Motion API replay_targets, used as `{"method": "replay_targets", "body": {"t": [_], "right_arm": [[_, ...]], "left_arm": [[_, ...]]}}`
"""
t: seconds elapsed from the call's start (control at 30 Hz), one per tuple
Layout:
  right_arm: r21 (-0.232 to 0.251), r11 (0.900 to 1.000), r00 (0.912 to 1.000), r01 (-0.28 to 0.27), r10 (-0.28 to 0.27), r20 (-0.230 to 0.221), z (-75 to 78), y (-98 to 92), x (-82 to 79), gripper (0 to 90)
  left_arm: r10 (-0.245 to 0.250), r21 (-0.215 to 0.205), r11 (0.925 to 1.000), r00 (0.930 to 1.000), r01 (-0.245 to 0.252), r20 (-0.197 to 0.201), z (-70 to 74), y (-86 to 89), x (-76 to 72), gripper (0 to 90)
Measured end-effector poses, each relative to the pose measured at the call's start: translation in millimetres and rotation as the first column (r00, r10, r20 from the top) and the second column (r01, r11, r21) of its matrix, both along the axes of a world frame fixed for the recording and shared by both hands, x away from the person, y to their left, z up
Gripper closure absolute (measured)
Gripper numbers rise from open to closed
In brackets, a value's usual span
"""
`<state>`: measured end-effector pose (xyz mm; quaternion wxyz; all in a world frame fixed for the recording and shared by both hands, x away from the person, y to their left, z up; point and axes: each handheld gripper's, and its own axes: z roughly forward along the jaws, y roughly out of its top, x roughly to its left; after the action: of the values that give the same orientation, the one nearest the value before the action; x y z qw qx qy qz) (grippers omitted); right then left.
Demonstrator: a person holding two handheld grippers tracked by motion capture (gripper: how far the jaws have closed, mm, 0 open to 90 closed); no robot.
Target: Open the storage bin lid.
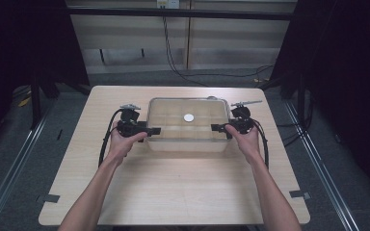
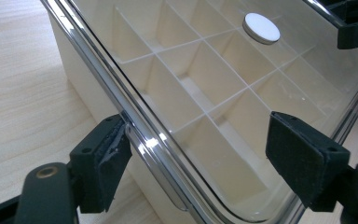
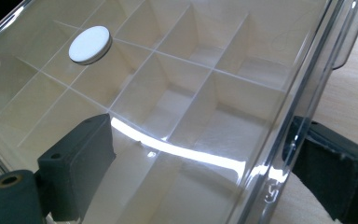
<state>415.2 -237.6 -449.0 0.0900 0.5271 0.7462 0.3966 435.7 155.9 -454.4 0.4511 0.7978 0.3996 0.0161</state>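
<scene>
The pale wooden worktop (image 1: pixel 183 192) carries everything, and the landmark on it is a clear plastic organiser box (image 1: pixel 188 139) that sits a little beyond the worktop's middle. The box is divided by white partitions into a grid of compartments (image 2: pixel 186 88) and is covered by a transparent lid (image 3: pixel 182 154) with a glossy rim.

The left tongs (image 1: pixel 150 131) come in at the box's left end, held level. In the left gripper view one pad (image 2: pixel 107 158) touches the lid's rim from outside, while the other stands over the lid and apart from it, so these tongs are open, astride the box's edge.

The right tongs (image 1: pixel 220 127) meet the box's right end in the same way. In the right gripper view one pad (image 3: pixel 81 154) lies over the lid and the other sits outside the rim, beside the box wall; whether they press cannot be told.

A small white round disc (image 1: pixel 189 117) sits at the middle of the lid.
</scene>
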Motion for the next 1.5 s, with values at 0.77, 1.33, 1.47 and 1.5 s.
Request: {"method": "replay_targets", "body": {"t": [0.77, 1.33, 1.47, 1.5], "right_arm": [[0.042, 0.999, 0.9980, 0.007, -0.009, 0.062, 11.2, -8.4, -8.1, 20.9], [0.047, 0.999, 0.9977, 0.015, -0.018, 0.066, 10.4, -12.2, -8.3, 27.8], [0.054, 0.999, 0.9982, 0.005, -0.008, 0.060, 10.3, -13.1, -9.6, 27.8], [0.056, 0.998, 0.9983, 0.005, -0.008, 0.058, 10.2, -13.6, -10.2, 28.5]], "left_arm": [[-0.001, -0.036, 0.9994, 0.9996, 0.000, -0.027, -1.3, 1.8, 4.1, 20.4], [0.007, -0.036, 0.9993, 0.9988, -0.005, 0.047, 9.1, 9.4, -1.1, 37.5], [0.011, -0.027, 0.9996, 0.9988, -0.010, 0.048, 9.4, 9.7, -2.3, 40.3], [0.018, -0.029, 0.9995, 0.9986, -0.016, 0.050, 10.9, 10.0, -3.1, 41.6]]}}
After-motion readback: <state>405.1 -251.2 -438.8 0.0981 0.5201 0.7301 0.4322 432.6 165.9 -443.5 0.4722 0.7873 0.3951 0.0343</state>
